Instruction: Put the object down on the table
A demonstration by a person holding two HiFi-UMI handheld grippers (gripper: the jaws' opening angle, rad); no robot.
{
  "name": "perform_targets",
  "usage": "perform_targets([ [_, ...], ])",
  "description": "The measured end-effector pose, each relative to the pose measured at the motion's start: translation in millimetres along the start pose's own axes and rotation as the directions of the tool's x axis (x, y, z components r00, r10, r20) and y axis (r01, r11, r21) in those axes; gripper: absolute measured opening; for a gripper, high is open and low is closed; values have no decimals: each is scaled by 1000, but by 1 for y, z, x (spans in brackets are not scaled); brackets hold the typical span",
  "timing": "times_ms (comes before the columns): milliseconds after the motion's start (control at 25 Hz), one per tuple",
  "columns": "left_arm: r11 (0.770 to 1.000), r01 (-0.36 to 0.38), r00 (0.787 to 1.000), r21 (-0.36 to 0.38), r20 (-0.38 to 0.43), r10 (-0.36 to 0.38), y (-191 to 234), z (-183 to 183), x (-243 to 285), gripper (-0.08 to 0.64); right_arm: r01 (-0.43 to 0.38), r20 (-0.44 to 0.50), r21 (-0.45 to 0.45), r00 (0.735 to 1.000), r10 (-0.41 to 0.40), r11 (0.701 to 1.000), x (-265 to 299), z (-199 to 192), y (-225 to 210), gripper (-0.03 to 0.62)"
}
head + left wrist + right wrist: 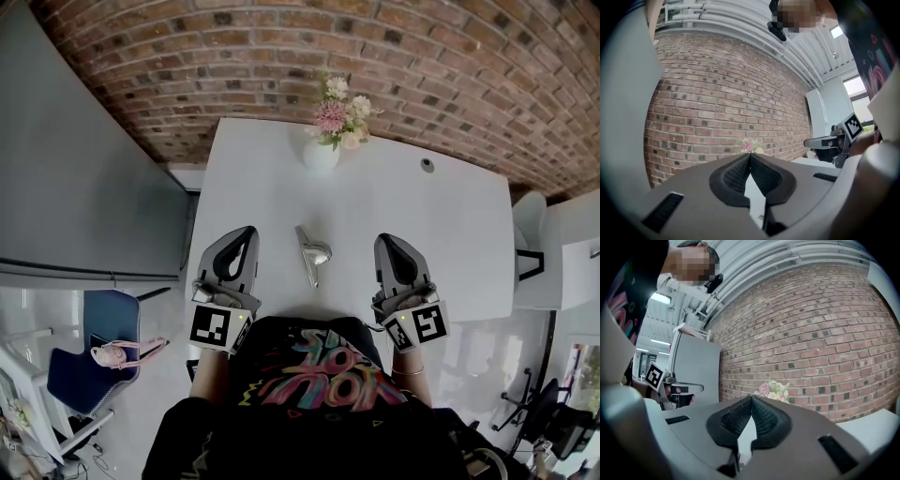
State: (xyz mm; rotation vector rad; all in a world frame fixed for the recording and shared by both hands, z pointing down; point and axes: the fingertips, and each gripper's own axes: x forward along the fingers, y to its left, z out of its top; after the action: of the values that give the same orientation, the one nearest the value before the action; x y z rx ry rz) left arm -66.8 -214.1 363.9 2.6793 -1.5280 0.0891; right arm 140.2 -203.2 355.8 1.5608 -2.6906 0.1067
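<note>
Metal object lies on the white desk, between the left gripper and the right gripper, apart from both. Each gripper's fingers are pressed together, holding nothing. A flower vase stands beyond it.

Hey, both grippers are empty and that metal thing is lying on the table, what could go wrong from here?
The metal object lies between the left gripper and the right gripper, both shut and empty. A sideways swing of either could knock it. Farther back, the flower vase stands toward the far side of the table, so a long forward reach might tip it.
</note>
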Motion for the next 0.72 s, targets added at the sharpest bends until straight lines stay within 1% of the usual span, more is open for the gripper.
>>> perform_targets([
  [360, 1000, 17, 1000, 9, 9, -17, 1, 3, 1, 25, -12, -14, 0, 1000, 12, 1000, 2, -1, 2, 17],
  [520, 1000, 18, 1000, 8, 14, -18, 1, 3, 0, 25, -22, 10, 18, 1000, 22, 1000, 2, 4, 4, 17],
  [640, 1000, 19, 1000, 8, 12, -19, 0, 1, 0, 25, -27, -19, -13, 999, 27, 1000, 1, -3, 4, 15],
  [720, 1000, 21, 1000, 10, 10, -21, -1, 0, 0, 25, -28, -28, -14, 999, 28, 1000, 0, -4, 2, 15],
])
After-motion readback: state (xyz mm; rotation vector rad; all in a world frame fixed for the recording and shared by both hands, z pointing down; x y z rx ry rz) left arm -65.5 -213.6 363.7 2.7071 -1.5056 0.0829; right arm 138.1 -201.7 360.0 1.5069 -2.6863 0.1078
